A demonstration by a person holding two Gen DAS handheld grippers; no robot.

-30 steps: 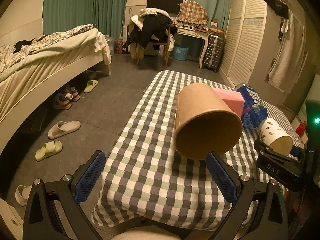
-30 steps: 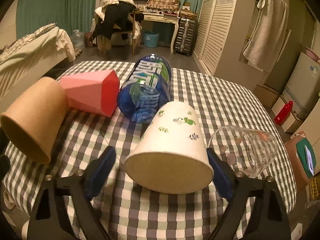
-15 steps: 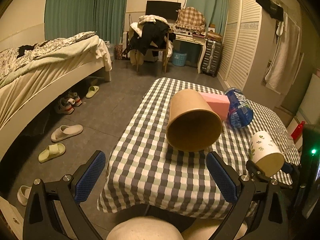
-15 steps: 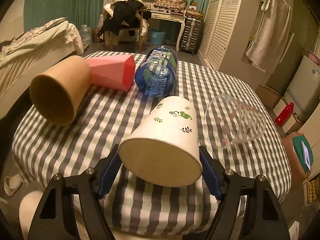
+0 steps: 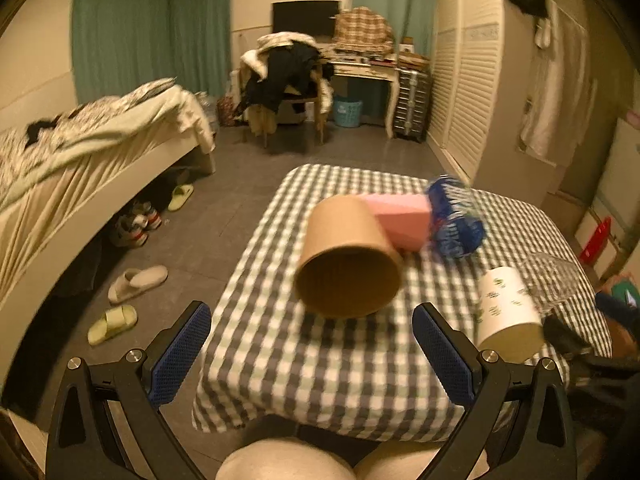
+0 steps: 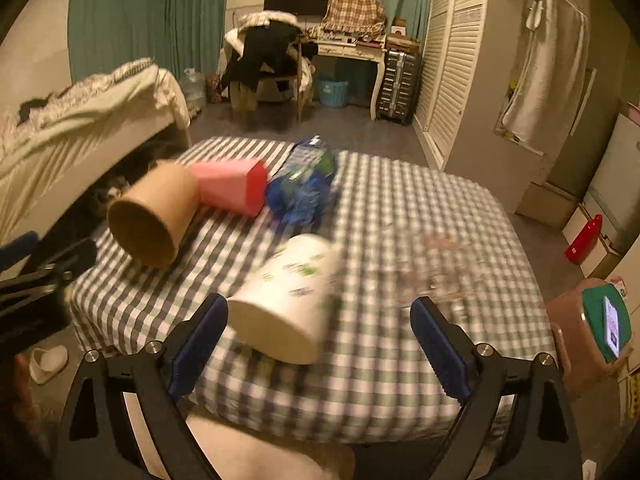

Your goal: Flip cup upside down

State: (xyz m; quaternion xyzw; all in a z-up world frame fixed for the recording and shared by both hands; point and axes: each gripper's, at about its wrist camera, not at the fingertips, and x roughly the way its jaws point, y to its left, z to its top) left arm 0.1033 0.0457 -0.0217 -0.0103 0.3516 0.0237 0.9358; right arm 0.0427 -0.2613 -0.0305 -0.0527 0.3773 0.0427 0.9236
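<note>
Left wrist view: a table (image 5: 320,380) under a checked cloth is seen filling the lower centre of the frame, with five cups lying on their sides. At frame centre a brown cup (image 5: 348,256) is shown with its mouth toward the camera; behind it sit a pink cup (image 5: 404,216) and a blue cup (image 5: 454,216), and at lower right a white cup (image 5: 508,316) beside a clear cup (image 5: 552,280). The left gripper (image 5: 312,354) is held spread wide, nothing between its pads, short of the brown cup. In the right wrist view the right gripper (image 6: 316,340) is likewise spread, empty, with the white cup (image 6: 288,304) just ahead at lower centre. Nothing is judged flipped yet; the approach is in hand. Next, one cup must be straddled, pinched and turned mouth-down.
</note>
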